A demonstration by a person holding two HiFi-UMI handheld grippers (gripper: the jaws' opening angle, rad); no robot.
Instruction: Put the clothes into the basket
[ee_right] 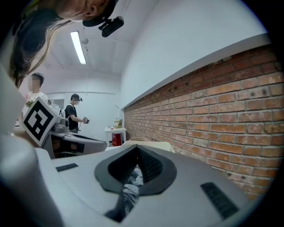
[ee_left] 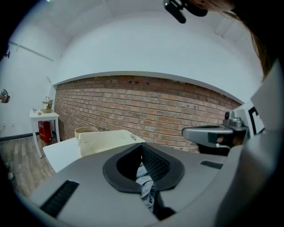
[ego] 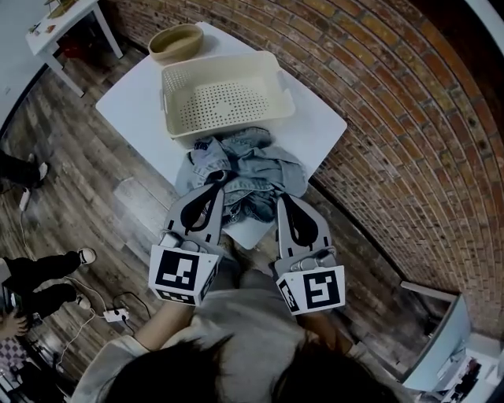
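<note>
A crumpled blue denim garment (ego: 253,162) lies at the near edge of the white table (ego: 130,98), just in front of the cream perforated basket (ego: 220,61). My left gripper (ego: 218,183) is shut on the garment's left side. My right gripper (ego: 282,202) is shut on its right side. In the left gripper view a fold of denim (ee_left: 144,178) is pinched between the shut jaws, and the basket (ee_left: 104,140) stands beyond. The right gripper view also has denim (ee_right: 130,191) caught between its jaws. The basket holds nothing.
A tan oval bowl (ego: 176,41) sits behind the basket. A brick wall (ego: 409,118) runs along the table's right side. A small white side table (ego: 61,22) stands at the far left. People's feet (ego: 47,271) and a power strip (ego: 116,316) are on the wooden floor at left.
</note>
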